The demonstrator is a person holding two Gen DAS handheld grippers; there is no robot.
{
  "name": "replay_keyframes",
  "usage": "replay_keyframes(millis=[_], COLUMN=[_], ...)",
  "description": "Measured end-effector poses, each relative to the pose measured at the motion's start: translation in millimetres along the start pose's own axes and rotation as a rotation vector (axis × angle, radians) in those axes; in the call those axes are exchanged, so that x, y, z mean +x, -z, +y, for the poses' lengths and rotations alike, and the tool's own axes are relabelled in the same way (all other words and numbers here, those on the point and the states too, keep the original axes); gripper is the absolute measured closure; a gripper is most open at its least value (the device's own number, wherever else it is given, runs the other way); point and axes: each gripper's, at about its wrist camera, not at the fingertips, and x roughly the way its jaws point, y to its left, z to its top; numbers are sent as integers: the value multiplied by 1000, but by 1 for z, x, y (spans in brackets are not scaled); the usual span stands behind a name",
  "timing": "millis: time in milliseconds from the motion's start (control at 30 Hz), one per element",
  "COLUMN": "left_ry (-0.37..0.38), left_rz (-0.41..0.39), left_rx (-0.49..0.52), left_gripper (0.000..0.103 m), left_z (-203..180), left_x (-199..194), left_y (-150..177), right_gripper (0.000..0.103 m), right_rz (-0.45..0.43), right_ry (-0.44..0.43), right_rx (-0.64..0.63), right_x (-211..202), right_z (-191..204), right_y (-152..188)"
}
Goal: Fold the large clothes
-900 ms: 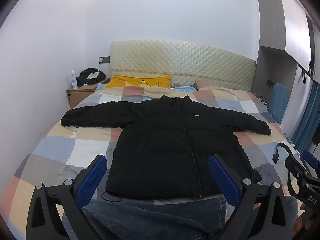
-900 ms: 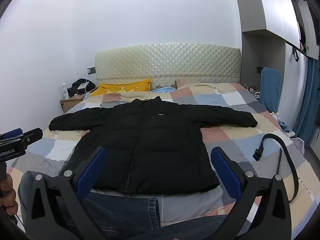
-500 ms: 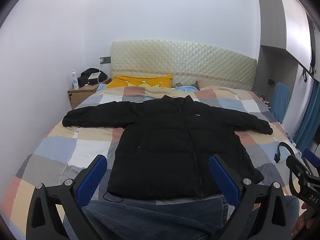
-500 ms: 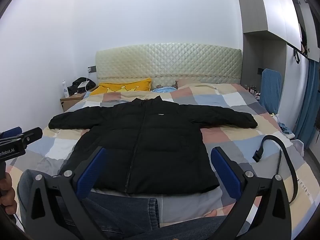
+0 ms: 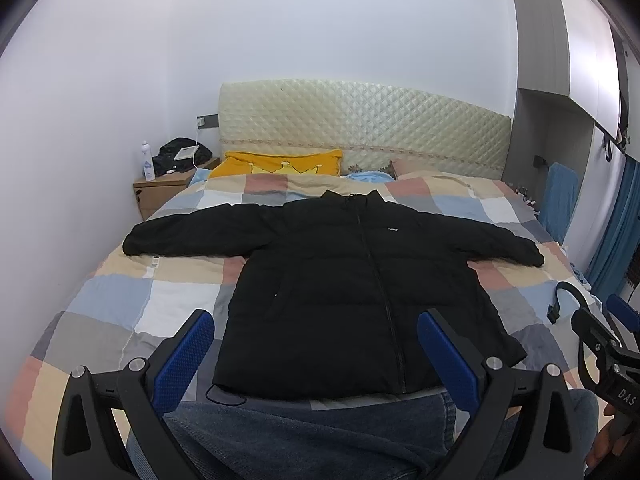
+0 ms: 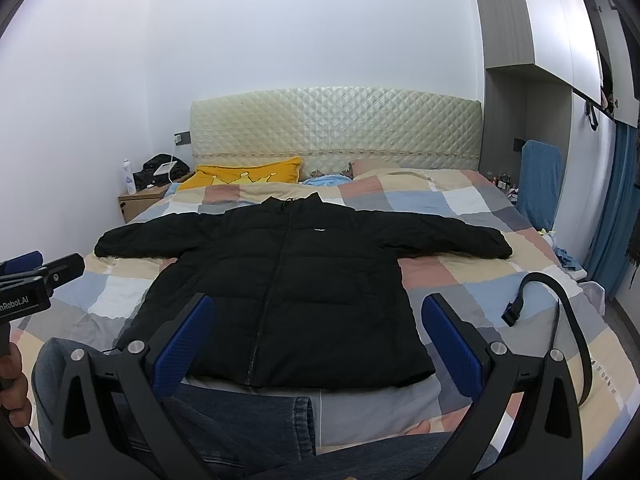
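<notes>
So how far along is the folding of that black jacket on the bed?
Barely begun. Done: the black jacket lies spread flat, zipped, sleeves out. In hand: nothing; the left hand-held gripper and right hand-held gripper hover open, short of its hem. Left: every fold.

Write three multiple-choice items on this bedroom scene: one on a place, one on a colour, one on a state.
1. Where does the loose black strap with a buckle lie?
A. on the nightstand
B. on the checked bedspread, beside the black puffer jacket
C. across the jacket's collar

2. What colour is the crown-print pillow by the quilted headboard?
A. yellow
B. green
C. white

3. How does the jacket lie?
A. folded in half
B. rolled up
C. flat, zipped, both sleeves spread wide

Answers:
1 B, the strap curves over the bedspread clear of the jacket's hem.
2 A, its cover is plainly yellow.
3 C, each sleeve reaches out sideways and the zip runs closed down the front.
</notes>
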Motion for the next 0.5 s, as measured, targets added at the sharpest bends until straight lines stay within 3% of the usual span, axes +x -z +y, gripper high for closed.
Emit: replay_keyframes(millis=[500], left_ry=[3], left_rz=[17], left_rx=[-7], left_gripper=[0], left_z=[4], left_x=[0], left_y=[-3], right_gripper=[0], right_rz=[14], right_ry=[-3], right_rx=[5], right_x=[4], right_z=[-1], right_y=[0])
